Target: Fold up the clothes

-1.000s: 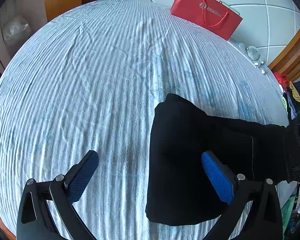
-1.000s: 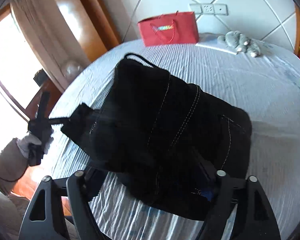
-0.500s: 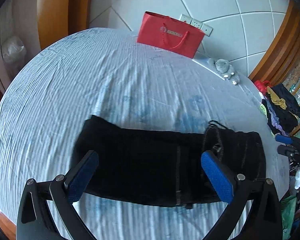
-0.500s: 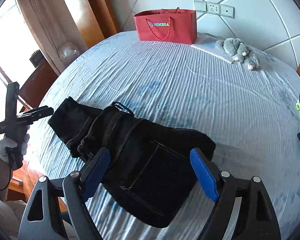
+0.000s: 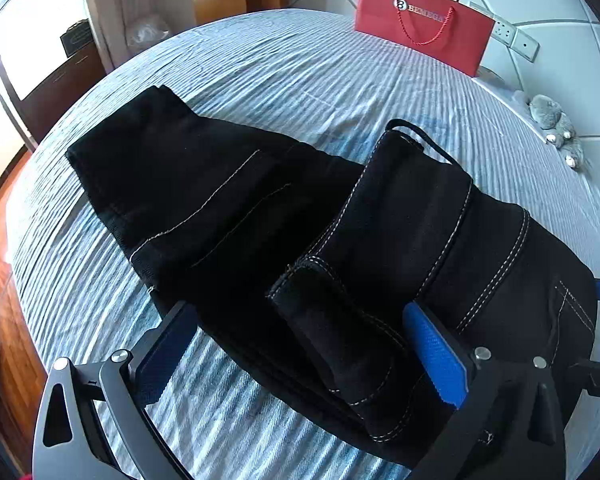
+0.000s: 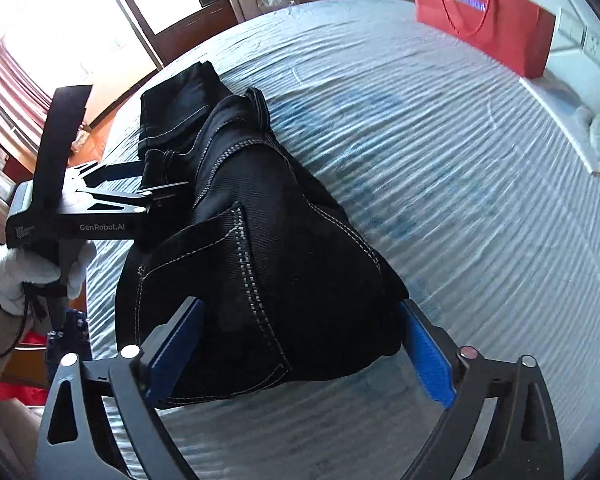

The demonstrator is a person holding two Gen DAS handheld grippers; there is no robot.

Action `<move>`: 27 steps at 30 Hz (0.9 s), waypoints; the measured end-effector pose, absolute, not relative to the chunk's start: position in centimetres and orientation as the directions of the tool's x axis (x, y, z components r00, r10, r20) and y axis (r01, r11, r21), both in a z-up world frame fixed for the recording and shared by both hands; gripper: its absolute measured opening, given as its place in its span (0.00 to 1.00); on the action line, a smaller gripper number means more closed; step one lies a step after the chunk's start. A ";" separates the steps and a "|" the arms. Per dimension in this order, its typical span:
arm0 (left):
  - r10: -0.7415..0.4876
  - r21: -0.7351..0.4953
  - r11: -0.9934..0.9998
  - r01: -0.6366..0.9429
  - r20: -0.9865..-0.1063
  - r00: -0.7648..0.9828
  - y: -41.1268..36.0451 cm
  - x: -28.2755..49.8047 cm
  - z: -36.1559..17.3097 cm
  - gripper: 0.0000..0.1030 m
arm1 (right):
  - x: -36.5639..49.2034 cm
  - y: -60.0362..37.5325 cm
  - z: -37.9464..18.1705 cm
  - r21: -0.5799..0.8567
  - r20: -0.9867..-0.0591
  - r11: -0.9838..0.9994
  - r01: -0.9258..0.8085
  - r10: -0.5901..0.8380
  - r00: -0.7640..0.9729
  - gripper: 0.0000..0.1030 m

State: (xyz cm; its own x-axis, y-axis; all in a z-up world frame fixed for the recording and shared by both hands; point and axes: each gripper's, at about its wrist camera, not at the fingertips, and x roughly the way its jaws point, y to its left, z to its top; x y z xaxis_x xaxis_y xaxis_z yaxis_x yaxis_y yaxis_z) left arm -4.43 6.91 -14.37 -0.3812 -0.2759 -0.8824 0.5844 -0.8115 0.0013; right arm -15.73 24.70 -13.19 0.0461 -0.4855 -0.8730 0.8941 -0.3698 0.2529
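A pair of black jeans with pale stitching lies partly folded across the blue-striped bed. It also shows in the right wrist view. My left gripper is open, its blue pads on either side of a folded flap of the jeans near the front edge. My right gripper is open, straddling the seat end of the jeans. The left gripper also shows in the right wrist view, reaching into the jeans from the left, held by a white-gloved hand.
A red paper bag stands at the back of the bed against the wall. A grey plush toy lies at the back right. A dark cabinet and window are to the left, off the bed.
The right gripper has let go of the jeans, which now lie on the bed. Both grippers have come in close over the jeans, one at each end.
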 end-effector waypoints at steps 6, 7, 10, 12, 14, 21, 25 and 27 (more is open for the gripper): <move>-0.312 -0.003 -0.768 0.640 -0.871 -0.378 7.9 -4.1 -14.6 1.00 | -15.6 24.1 -13.8 0.288 -0.827 -0.291 0.912 -0.555 0.084 1.00; -0.315 -0.012 -0.760 0.650 -0.868 -0.384 8.1 -3.6 -14.2 1.00 | -15.6 23.8 -14.1 0.302 -0.832 -0.276 0.912 -0.544 0.111 1.00; -0.321 -0.049 -0.746 0.664 -0.847 -0.424 10.1 -1.5 -12.5 1.00 | -16.1 24.3 -13.1 0.318 -0.828 -0.222 0.922 -0.539 0.156 1.00; -0.324 -0.071 -0.745 0.663 -0.830 -0.453 12.2 0.0 -11.4 1.00 | -16.2 25.3 -12.0 0.268 -0.823 -0.172 0.948 -0.552 0.133 1.00; -0.313 -0.076 -0.744 0.664 -0.838 -0.447 14.9 1.2 -11.2 1.00 | -16.4 26.6 -11.1 0.217 -0.817 -0.125 0.968 -0.566 0.110 1.00; -0.335 -0.065 -0.695 0.717 -0.852 -0.402 21.4 3.3 -11.8 1.00 | -15.6 28.6 -11.5 0.154 -0.836 0.055 0.987 -0.526 0.160 1.00; -0.358 -0.048 -0.665 0.745 -0.855 -0.375 23.4 3.9 -12.1 1.00 | -16.0 28.3 -12.7 0.130 -0.839 0.092 0.987 -0.520 0.159 1.00; -0.356 -0.041 -0.673 0.739 -0.858 -0.371 24.2 3.5 -12.7 1.00 | -16.2 28.0 -13.1 0.129 -0.836 0.107 0.986 -0.524 0.166 0.99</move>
